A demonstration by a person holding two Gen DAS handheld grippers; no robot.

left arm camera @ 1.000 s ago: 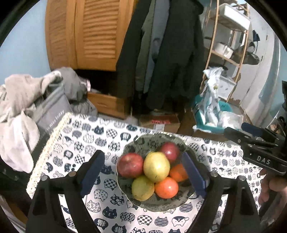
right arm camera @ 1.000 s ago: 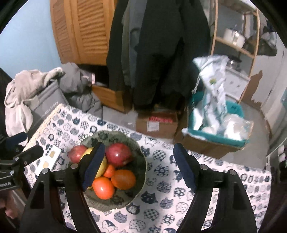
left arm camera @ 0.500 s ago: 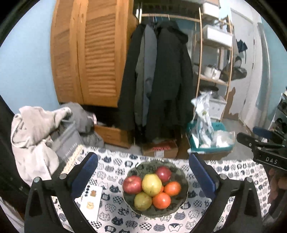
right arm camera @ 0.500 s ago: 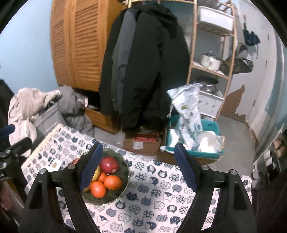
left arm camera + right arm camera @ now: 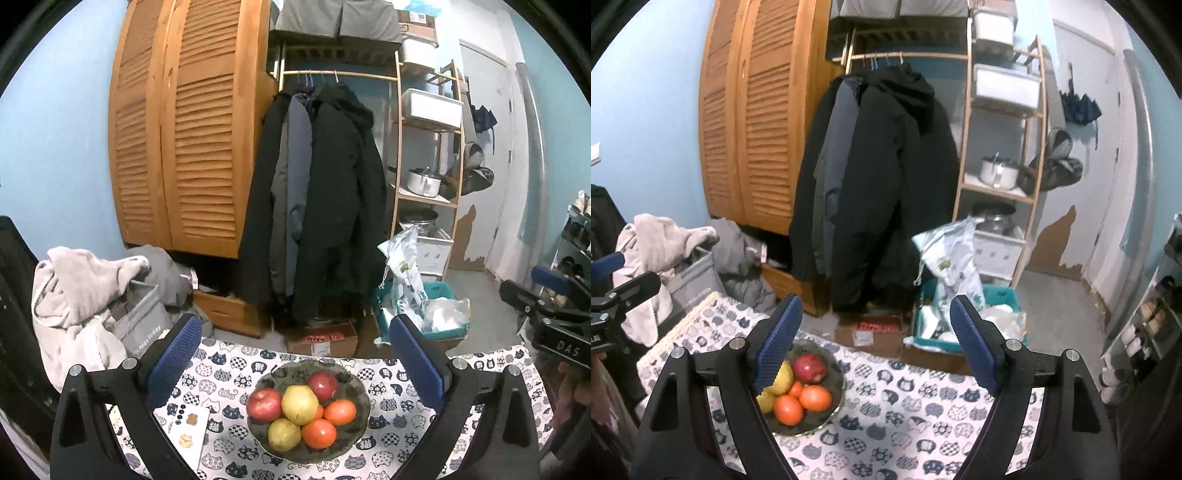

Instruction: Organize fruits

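Observation:
A dark patterned bowl (image 5: 354, 380) sits on a cat-print tablecloth (image 5: 229, 373). It holds two red apples (image 5: 264, 404), two yellow-green pears (image 5: 299, 404) and several orange fruits (image 5: 318, 433). My left gripper (image 5: 293, 354) is open and empty, held high above and behind the bowl. My right gripper (image 5: 875, 339) is open and empty, high above the table, with the bowl (image 5: 833, 406) at lower left, partly behind its left finger (image 5: 777, 343). The right gripper also shows at the right edge of the left wrist view (image 5: 554, 314).
A white card (image 5: 188, 430) lies on the cloth left of the bowl. Behind the table hang dark coats (image 5: 325, 206) beside a wooden louvred wardrobe (image 5: 184, 147) and a shelf rack (image 5: 428, 166). A clothes pile (image 5: 85, 295) sits left, a teal bin (image 5: 960, 317) on the floor.
Both grippers have risen and pulled back from the bowl, so the fruits look smaller and more of the room shows. The fruits have not moved.

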